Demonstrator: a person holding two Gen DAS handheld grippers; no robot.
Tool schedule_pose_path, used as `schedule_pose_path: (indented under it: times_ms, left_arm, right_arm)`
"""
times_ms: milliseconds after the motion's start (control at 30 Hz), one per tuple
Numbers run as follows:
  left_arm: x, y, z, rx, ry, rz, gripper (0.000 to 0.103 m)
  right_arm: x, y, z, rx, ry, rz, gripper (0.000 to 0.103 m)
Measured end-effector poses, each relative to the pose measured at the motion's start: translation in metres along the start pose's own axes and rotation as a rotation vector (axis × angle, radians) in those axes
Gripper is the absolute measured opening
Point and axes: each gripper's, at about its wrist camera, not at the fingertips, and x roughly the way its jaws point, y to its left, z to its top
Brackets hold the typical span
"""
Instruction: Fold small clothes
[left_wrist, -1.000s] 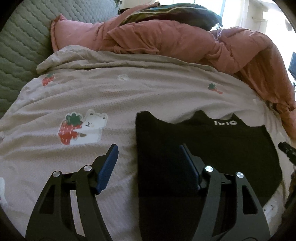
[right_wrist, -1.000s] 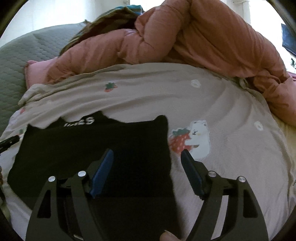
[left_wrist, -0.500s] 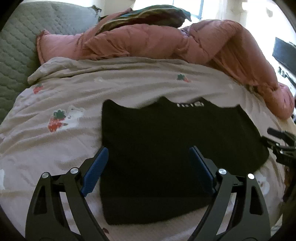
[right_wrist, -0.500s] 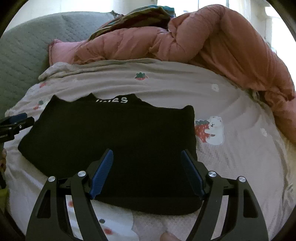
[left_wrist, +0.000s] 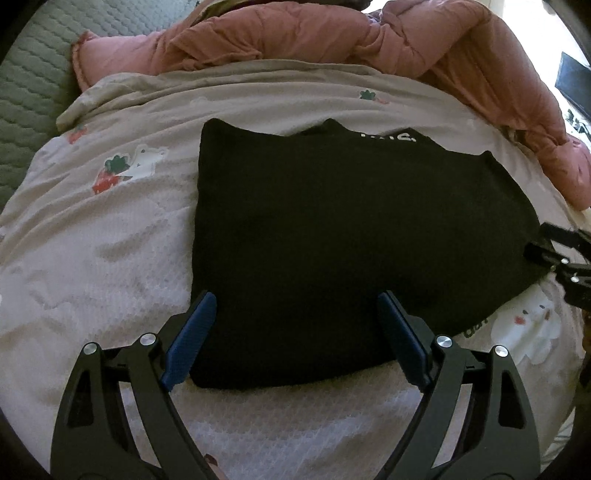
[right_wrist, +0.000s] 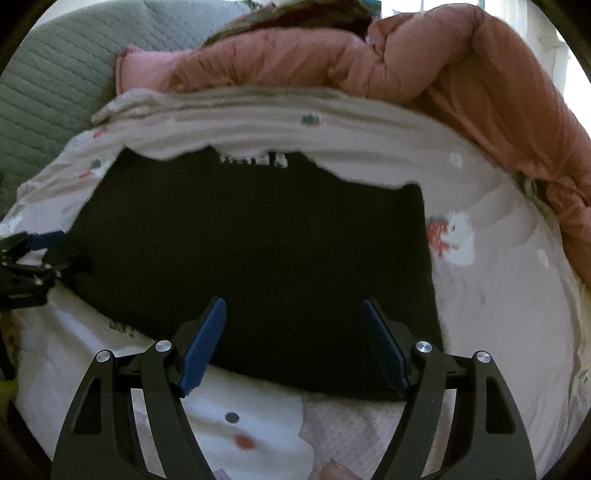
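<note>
A black garment (left_wrist: 332, 236) with white lettering at its far edge lies flat on the bed, folded into a wide block. It also shows in the right wrist view (right_wrist: 258, 251). My left gripper (left_wrist: 297, 314) is open and empty, its blue pads over the garment's near left part. My right gripper (right_wrist: 293, 321) is open and empty over the garment's near right part. The right gripper shows at the right edge of the left wrist view (left_wrist: 561, 254). The left gripper shows at the left edge of the right wrist view (right_wrist: 29, 258).
The bed cover (left_wrist: 92, 258) is pale with strawberry and bear prints. A pink duvet (left_wrist: 332, 37) is heaped along the far side and curves down the right. A grey quilted headboard (left_wrist: 29, 85) stands at the far left.
Both grippers have pulled back and up from the garment, so more of it and the near bed cover shows. Both stay open. The garment has not moved.
</note>
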Motion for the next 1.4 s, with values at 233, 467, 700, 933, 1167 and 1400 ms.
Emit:
schedule_pose_path:
  times_ms: [233, 467, 700, 933, 1167, 1400]
  left_arm:
    - [-0.001, 0.000, -0.007, 0.003, 0.004, 0.019, 0.081]
    - [-0.011, 0.004, -0.008, -0.041, 0.001, 0.010, 0.081]
    - [-0.025, 0.008, -0.009, -0.073, -0.016, 0.009, 0.086]
    - [-0.037, 0.014, -0.007, -0.095, -0.037, 0.025, 0.093]
    - [-0.046, 0.023, -0.004, -0.116, -0.060, 0.036, 0.093]
    - [-0.051, 0.034, -0.003, -0.139, -0.074, 0.053, 0.093]
  right_arm:
    - [0.007, -0.013, -0.012, 0.080, 0.039, 0.034, 0.087]
    - [-0.015, -0.008, -0.013, 0.063, -0.011, 0.061, 0.087]
    - [-0.038, 0.009, -0.006, 0.010, -0.070, 0.089, 0.094]
    - [-0.053, 0.023, 0.001, -0.033, -0.105, 0.106, 0.095]
    - [-0.061, 0.038, 0.005, -0.071, -0.124, 0.112, 0.096]
    - [-0.064, 0.056, 0.007, -0.109, -0.135, 0.124, 0.096]
